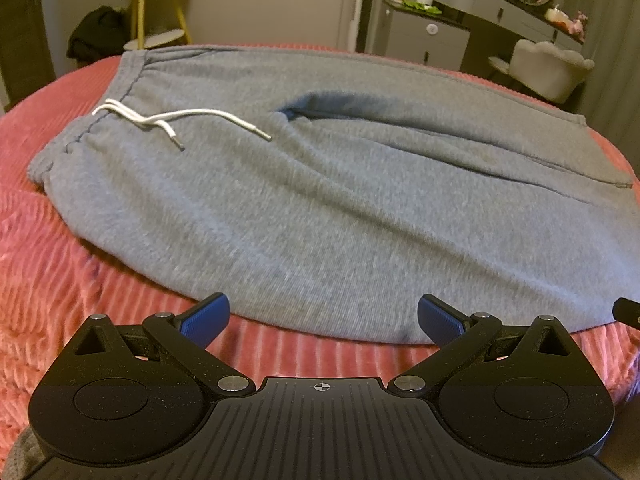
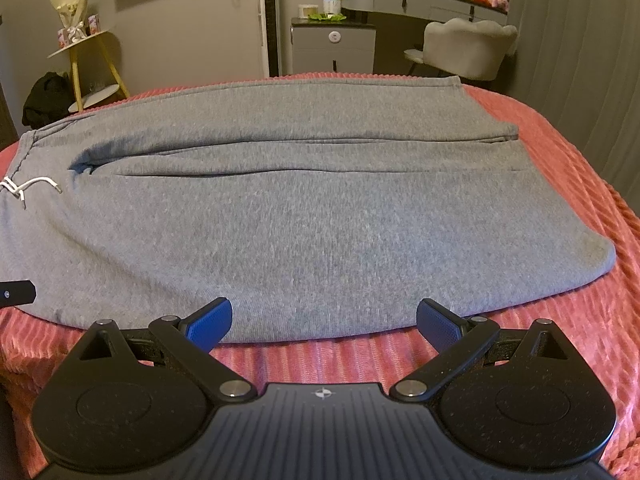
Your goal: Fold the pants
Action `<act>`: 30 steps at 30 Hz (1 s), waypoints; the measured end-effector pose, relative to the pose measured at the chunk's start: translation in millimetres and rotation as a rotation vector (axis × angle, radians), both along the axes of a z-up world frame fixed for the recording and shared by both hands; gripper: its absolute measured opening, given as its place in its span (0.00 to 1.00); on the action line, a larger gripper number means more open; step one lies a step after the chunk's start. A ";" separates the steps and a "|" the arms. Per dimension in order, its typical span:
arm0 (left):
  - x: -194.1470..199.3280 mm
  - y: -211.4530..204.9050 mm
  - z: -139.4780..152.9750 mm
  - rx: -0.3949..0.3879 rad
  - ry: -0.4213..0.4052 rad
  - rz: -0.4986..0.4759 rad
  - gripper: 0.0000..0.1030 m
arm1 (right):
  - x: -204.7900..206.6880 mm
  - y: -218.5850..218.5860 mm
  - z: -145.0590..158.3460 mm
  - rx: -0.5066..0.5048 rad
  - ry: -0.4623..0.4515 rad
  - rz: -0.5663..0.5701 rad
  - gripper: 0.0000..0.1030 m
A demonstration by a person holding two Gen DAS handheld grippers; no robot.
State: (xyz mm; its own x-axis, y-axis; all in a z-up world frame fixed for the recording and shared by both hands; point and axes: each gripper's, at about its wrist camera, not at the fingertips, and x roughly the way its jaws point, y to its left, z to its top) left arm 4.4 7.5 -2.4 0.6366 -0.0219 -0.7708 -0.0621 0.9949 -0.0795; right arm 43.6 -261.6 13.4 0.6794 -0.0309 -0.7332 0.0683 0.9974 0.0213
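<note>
With the grey pants (image 2: 304, 208) lying flat on the pink bedspread (image 2: 580, 280), the left gripper (image 1: 323, 322) and right gripper (image 2: 324, 322) wait empty at the pants' near edge, jaws spread; a shallow bite risks catching one layer, skewing the fold

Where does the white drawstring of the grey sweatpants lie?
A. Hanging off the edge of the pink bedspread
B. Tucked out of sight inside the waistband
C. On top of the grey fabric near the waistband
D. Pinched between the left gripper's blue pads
C: the white drawstring rests loose on the grey sweatpants by the waistband, while the left gripper is open, clear of it.
</note>
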 end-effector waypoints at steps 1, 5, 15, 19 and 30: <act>0.4 0.0 -0.2 -0.001 0.002 -0.001 1.00 | 0.6 -0.3 -0.4 0.005 0.004 0.001 0.96; 3.6 0.2 -2.2 -0.005 0.016 0.000 1.00 | 3.9 0.5 -1.9 0.017 0.014 0.011 0.96; 12.8 1.9 -10.1 -0.020 0.059 -0.002 1.00 | 20.1 7.4 -8.7 0.026 0.041 0.021 0.96; 16.1 3.5 -8.3 -0.027 0.058 0.009 1.00 | 27.1 8.7 -11.1 0.024 0.046 0.021 0.96; 105.3 9.1 14.3 -0.025 -0.048 0.148 1.00 | 100.9 -22.1 -51.1 0.061 0.176 -0.050 0.96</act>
